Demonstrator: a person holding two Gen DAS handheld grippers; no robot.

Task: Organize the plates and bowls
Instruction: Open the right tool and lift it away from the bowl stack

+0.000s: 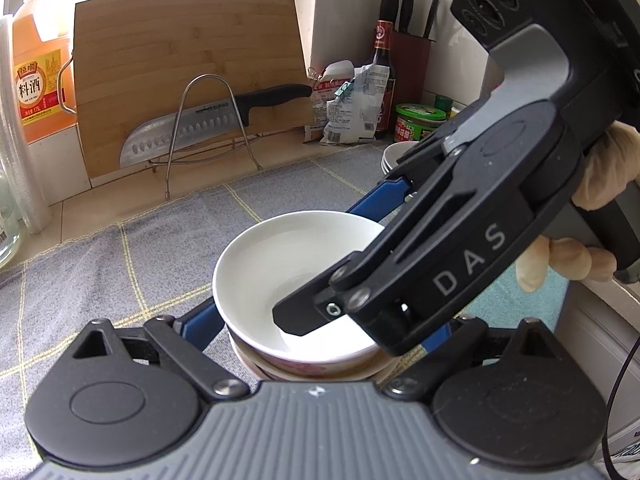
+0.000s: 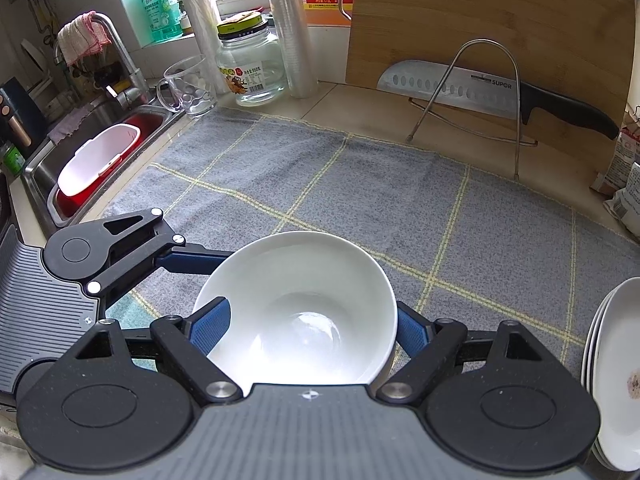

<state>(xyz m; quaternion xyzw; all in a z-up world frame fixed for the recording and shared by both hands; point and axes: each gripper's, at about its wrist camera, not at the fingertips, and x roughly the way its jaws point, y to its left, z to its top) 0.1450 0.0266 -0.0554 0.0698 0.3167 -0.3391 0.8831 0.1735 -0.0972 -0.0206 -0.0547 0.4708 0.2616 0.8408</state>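
A white bowl sits on top of a stack of patterned bowls on the grey checked mat. My right gripper spans the bowl, its blue fingers against both sides; one finger dips inside the bowl in the left wrist view. My left gripper stands around the stack below, its blue finger beside the bowl stack. It also shows at left in the right wrist view. A stack of white plates lies at right.
A bamboo cutting board and a knife on a wire rack stand at the back. Bottles, packets and a jar crowd the back right. A sink with a red tub lies at left, next to a glass jar.
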